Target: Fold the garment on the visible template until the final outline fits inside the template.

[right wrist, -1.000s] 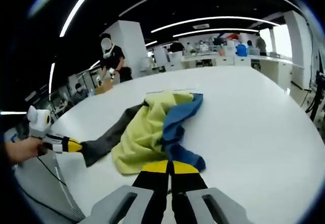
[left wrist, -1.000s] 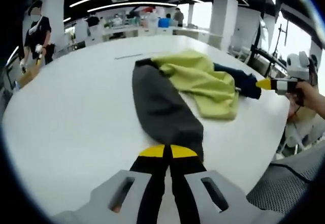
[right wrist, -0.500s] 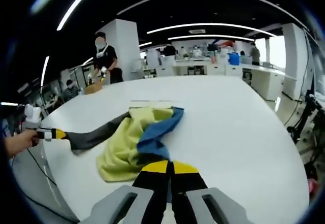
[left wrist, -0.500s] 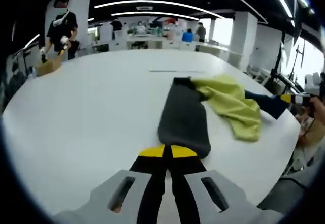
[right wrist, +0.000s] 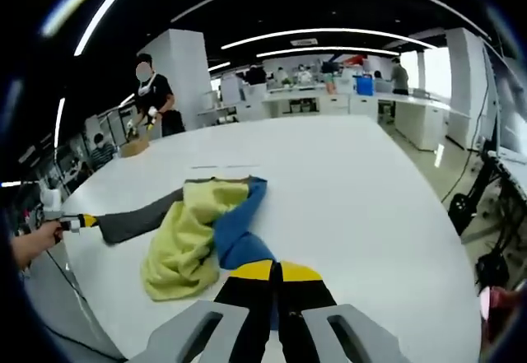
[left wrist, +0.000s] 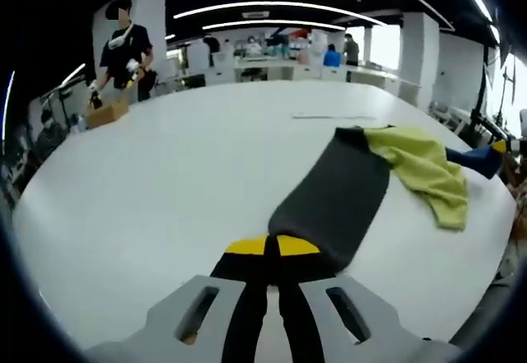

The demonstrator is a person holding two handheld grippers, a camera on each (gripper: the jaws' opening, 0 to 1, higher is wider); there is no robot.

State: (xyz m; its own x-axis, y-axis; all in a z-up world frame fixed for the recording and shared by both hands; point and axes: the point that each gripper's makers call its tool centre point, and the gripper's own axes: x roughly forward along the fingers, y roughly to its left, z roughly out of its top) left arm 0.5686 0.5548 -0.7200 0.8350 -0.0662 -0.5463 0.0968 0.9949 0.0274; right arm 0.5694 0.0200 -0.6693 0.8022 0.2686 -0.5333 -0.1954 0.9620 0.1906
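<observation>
My left tongs (left wrist: 272, 248) clamp the grey sleeve (left wrist: 333, 198); my right tongs (right wrist: 276, 274) clamp the blue sleeve (right wrist: 240, 244). The garment (right wrist: 185, 235) lies bunched on the white table (left wrist: 181, 182), so I should pull evenly to flatten the yellow middle.

We see a broad white tabletop (left wrist: 165, 174), a dark ceiling with curved light strips (right wrist: 329, 34) at twelve o'clock, white pillars (right wrist: 177, 75), bright windows (left wrist: 383, 46) at two o'clock, and distant white counters (right wrist: 329, 100).
</observation>
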